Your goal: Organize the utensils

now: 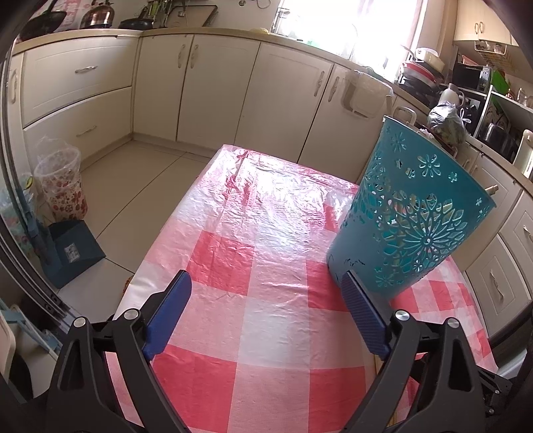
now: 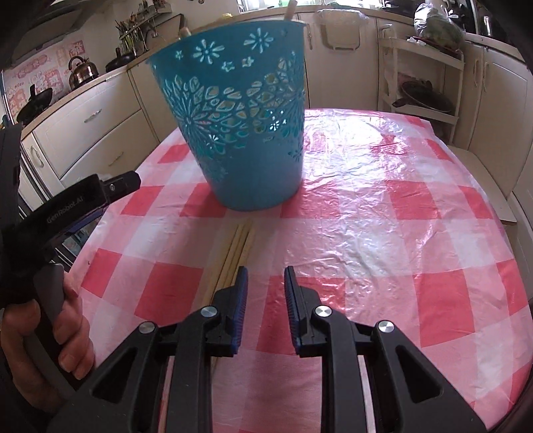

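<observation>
A teal cut-out bucket (image 2: 246, 133) stands upright on the red-and-white checked table (image 2: 383, 206); wooden utensil handles (image 2: 289, 10) poke above its rim. It also shows in the left wrist view (image 1: 409, 213), close to my right finger. Several pale wooden chopsticks (image 2: 233, 256) lie on the cloth in front of the bucket, partly under my right gripper's left finger. My right gripper (image 2: 266, 276) is open and empty just right of them. My left gripper (image 1: 266, 283) is wide open and empty; its body shows at the left of the right wrist view (image 2: 66, 206).
Cream kitchen cabinets (image 1: 200, 83) ring the room. A white shelf rack (image 2: 423, 83) stands beyond the table's far right corner. A floral bin (image 1: 63, 186) and a blue dustpan (image 1: 73, 249) sit on the floor left of the table.
</observation>
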The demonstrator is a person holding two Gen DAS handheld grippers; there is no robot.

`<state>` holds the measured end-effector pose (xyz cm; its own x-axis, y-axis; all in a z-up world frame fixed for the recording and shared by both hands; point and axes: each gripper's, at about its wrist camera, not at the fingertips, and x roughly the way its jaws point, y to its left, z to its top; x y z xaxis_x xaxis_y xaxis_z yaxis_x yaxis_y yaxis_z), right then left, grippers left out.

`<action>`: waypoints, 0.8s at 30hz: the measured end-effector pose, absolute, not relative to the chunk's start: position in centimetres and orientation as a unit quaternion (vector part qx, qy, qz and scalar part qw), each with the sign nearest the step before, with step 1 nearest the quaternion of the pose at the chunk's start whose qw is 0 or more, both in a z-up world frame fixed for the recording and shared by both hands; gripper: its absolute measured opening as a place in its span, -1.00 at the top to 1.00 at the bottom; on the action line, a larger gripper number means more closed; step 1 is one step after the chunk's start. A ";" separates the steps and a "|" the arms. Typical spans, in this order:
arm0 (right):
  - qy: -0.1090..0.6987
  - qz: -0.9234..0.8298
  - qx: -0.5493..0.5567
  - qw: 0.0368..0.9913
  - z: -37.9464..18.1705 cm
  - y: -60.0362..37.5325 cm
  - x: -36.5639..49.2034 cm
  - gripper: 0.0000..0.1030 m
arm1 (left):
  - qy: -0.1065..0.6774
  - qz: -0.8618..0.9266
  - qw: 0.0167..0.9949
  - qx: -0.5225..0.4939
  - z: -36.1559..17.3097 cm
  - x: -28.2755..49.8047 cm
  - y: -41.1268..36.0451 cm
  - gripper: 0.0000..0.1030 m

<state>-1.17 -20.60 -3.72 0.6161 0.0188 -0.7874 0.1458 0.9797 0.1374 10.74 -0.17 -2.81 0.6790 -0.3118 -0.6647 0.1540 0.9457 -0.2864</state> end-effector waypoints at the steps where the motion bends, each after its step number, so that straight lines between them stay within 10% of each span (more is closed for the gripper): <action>1: 0.441 -0.035 0.093 0.892 -3.9 -20.4 -0.8 0.56 | 0.380 -0.128 0.910 -0.104 -2.8 10.8 -0.2 -0.70; 24: 0.488 -0.014 -0.024 0.872 -4.4 -21.1 -0.9 0.75 | 0.383 -0.141 0.908 -0.098 -3.1 10.6 -0.7 -0.70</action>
<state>-0.94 -21.13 -4.36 0.5235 -0.0478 -0.8507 0.0009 0.9985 -0.0555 10.61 -0.74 -3.15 0.6669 -0.3304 -0.6679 0.1799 0.9412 -0.2860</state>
